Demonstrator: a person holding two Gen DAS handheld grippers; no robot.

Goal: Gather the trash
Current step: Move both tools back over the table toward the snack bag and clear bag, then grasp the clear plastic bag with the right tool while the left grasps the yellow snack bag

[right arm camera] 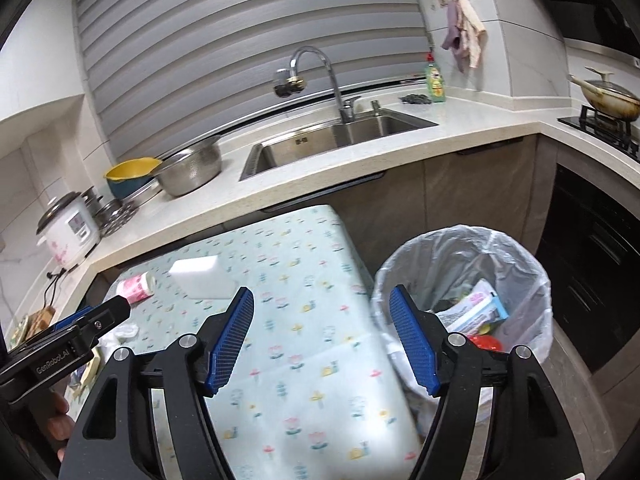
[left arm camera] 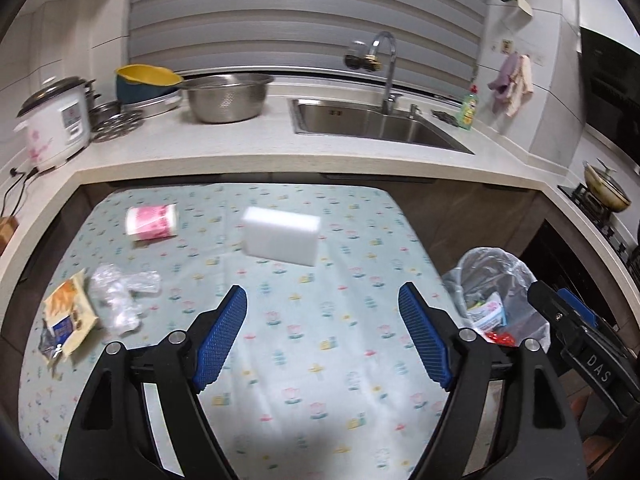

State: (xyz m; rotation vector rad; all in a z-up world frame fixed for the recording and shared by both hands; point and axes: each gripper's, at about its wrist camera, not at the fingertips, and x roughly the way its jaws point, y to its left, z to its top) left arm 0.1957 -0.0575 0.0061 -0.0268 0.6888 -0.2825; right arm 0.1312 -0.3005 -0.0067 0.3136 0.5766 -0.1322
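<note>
On the floral tablecloth (left arm camera: 328, 360) lie a white foam block (left arm camera: 282, 240), a pink-printed roll (left arm camera: 152, 222), a crumpled clear plastic bag (left arm camera: 118, 298) and a snack wrapper (left arm camera: 68, 320). My left gripper (left arm camera: 323, 290) hovers open over the cloth, nothing between its blue pads. The lined trash bin (right arm camera: 460, 248) stands right of the table with packaging (right arm camera: 476, 308) inside. My right gripper (right arm camera: 321, 292) is open and empty above the table's right edge, beside the bin. The block (right arm camera: 200, 276) and roll (right arm camera: 136, 286) lie beyond it to the left.
A pale counter (left arm camera: 240, 148) wraps around the table with a sink (left arm camera: 380, 124), a steel bowl (left arm camera: 228, 96) and a rice cooker (left arm camera: 56, 124). A wok (right arm camera: 604, 96) sits on the stove at the right. A hand (right arm camera: 60, 412) holds the left gripper.
</note>
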